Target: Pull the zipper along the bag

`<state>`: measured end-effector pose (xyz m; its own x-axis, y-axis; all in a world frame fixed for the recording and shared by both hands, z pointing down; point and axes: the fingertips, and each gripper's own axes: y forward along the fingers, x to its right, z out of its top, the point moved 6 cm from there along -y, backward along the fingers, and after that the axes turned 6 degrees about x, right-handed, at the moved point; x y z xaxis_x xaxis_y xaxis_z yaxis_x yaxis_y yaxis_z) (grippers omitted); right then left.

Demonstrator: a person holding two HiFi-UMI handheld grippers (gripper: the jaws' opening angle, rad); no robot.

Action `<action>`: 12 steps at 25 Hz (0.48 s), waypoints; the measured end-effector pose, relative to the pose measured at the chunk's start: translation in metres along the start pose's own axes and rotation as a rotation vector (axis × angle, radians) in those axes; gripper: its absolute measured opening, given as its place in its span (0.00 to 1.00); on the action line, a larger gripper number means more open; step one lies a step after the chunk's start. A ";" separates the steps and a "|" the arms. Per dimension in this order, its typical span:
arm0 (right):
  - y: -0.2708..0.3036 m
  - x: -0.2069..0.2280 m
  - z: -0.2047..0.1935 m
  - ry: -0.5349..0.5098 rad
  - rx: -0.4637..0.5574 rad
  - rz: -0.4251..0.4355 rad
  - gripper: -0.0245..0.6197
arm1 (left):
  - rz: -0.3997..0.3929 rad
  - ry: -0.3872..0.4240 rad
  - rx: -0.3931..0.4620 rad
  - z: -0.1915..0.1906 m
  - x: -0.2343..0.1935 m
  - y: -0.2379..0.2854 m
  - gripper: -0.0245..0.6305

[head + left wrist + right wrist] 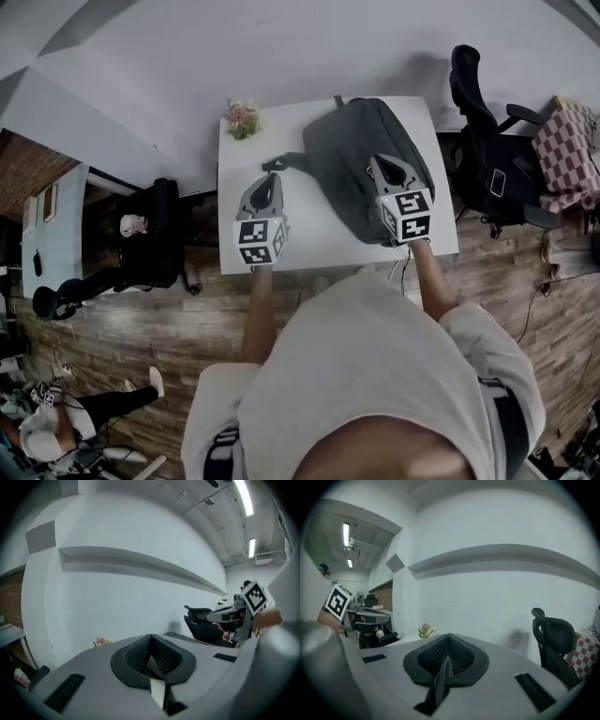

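So the grey bag [349,164] is lying on the white table [314,239], taking up the table's right half, roughly 1 o'clock from where the person stands, with a black strap [281,162] poking out of its left side at about 9 o'clock. The left gripper [273,180] hangs over the bare left part of the table, just beside that strap, tips pointing to 12 o'clock. Its jaws are pressed together with nothing between them, and its own view shows that clearly. The right gripper [382,162] hovers over the near right part of the bag, also aimed at 12 o'clock, jaws closed tight and empty too, so nobody has hold of the zipper. From up top I can't tell whether either one actually touches the bag. A little bunch of flowers [243,118] sits at the table's far left corner, around 11 o'clock, and a black office chair [480,141] stands off the table's right side at 2 o'clock.
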<state>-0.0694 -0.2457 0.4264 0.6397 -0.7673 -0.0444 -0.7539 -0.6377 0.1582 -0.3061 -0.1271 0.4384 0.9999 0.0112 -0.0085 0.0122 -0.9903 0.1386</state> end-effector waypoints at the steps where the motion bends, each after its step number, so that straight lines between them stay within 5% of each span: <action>1: -0.001 0.000 -0.001 -0.001 -0.002 0.001 0.06 | -0.002 0.001 0.000 0.000 0.001 0.000 0.08; 12: -0.003 -0.007 -0.003 -0.014 -0.005 0.003 0.06 | -0.012 0.000 0.004 -0.002 0.003 -0.002 0.08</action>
<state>-0.0716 -0.2381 0.4294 0.6355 -0.7700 -0.0578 -0.7549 -0.6352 0.1631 -0.3027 -0.1244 0.4401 0.9997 0.0226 -0.0099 0.0237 -0.9906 0.1347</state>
